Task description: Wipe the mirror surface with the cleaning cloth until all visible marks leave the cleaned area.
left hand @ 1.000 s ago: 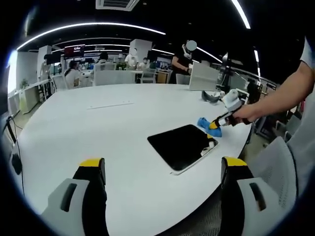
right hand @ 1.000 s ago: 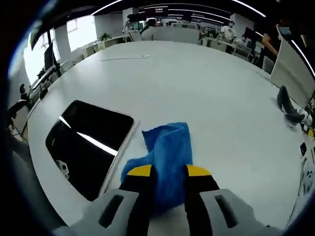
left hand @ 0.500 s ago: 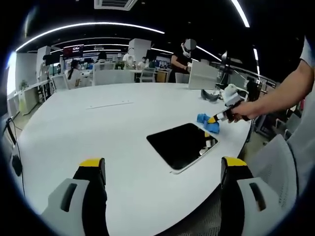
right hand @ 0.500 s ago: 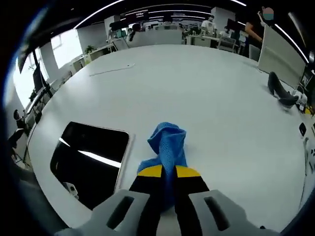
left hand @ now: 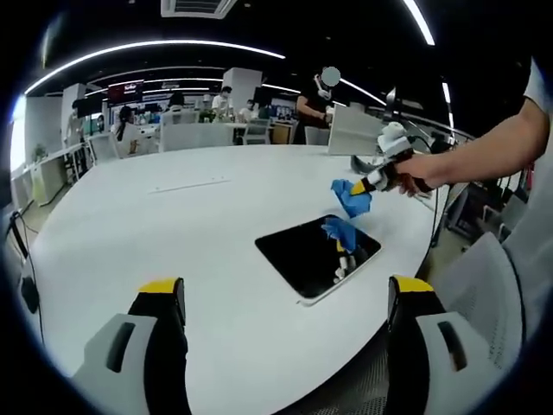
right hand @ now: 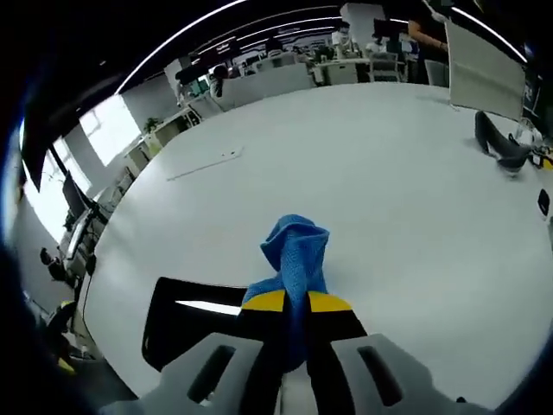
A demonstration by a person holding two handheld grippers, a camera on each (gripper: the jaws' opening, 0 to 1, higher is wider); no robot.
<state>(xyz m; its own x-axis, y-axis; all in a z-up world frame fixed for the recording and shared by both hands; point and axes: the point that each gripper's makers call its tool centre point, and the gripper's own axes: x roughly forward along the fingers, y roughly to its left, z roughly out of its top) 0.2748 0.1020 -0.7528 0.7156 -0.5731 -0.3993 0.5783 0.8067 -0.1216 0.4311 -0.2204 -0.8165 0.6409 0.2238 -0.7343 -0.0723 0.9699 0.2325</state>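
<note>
Right gripper: jaws closed on the blue cloth, which hangs bunched past the yellow tips. In the left gripper view this gripper holds the cloth in the air above the far right corner of the mirror; the cloth's reflection shows in the glass.

Left gripper: jaws spread wide, nothing between them, near the table edge.

The mirror lies flat on the white table, near its right edge.
</note>
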